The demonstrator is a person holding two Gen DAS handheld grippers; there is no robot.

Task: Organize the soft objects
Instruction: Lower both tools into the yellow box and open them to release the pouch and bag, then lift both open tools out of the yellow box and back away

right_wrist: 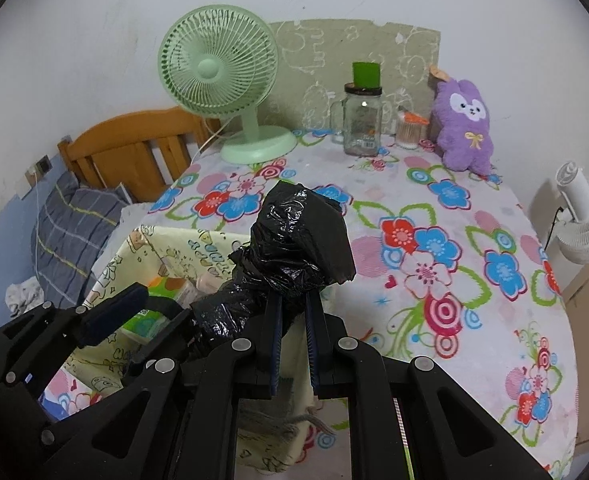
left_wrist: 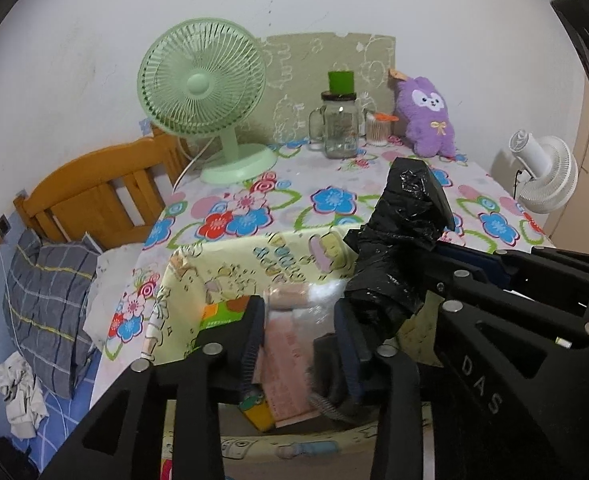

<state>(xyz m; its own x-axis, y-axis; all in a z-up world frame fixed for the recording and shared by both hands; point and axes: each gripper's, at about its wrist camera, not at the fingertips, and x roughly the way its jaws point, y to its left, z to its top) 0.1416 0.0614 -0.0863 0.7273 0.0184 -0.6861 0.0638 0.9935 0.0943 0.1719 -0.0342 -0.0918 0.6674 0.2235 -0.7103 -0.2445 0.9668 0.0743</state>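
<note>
The right claw (right_wrist: 294,312) is clenched on a black bag (right_wrist: 294,240), a crumpled plastic bundle that rises above its 2 fingers at the centre of the right view. The left claw (left_wrist: 298,332) stands released, its fingers apart over a yellow basket (left_wrist: 182,280) with cartoon print; between them show blurred pink packets (left_wrist: 286,344), not pressed by either pad. In the left view the bag (left_wrist: 406,232) sits right of centre, just beside the left claw's right finger; whether it touches that finger I cannot tell. The basket stands at the near left corner of the bench (right_wrist: 434,216), which wears a floral cloth. Along the far edge of the bench, in the upper part of both frames, stand a green fan (left_wrist: 202,92), a glass jar (left_wrist: 340,124) with a green cap, a small cup of swabs (left_wrist: 376,128), and a purple plush (left_wrist: 428,116) leaning at the wall. At lower left lies a bed (left_wrist: 66,392) with a striped pillow (left_wrist: 50,300); a white fan (left_wrist: 546,176) stands at right.
</note>
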